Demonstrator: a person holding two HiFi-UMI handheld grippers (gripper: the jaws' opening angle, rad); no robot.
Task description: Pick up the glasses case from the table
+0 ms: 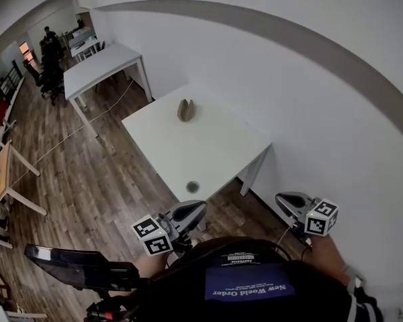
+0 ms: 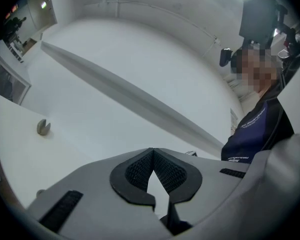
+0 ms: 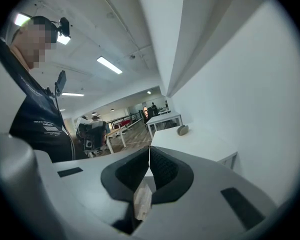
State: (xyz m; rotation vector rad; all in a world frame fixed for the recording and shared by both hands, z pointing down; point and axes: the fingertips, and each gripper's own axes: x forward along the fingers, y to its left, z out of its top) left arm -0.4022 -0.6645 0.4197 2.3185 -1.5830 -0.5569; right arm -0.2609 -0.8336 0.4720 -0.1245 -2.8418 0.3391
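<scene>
The glasses case (image 1: 185,110), a small grey-brown pouch shape, stands near the far side of a white table (image 1: 208,154). It is small in the left gripper view (image 2: 43,127) and in the right gripper view (image 3: 182,129). Both grippers are held close to the person's body, short of the table's near corner and far from the case. My left gripper (image 1: 200,208) is shut, its tips meeting (image 2: 152,150) with nothing between them. My right gripper (image 1: 283,199) is also shut and empty (image 3: 149,149), close to the white wall.
A round cable hole (image 1: 193,186) sits near the table's front edge. A second white table (image 1: 97,67) stands further back, with office chairs (image 1: 52,72) and people beyond. The white wall (image 1: 322,99) runs along the right; wooden floor (image 1: 87,173) lies to the left.
</scene>
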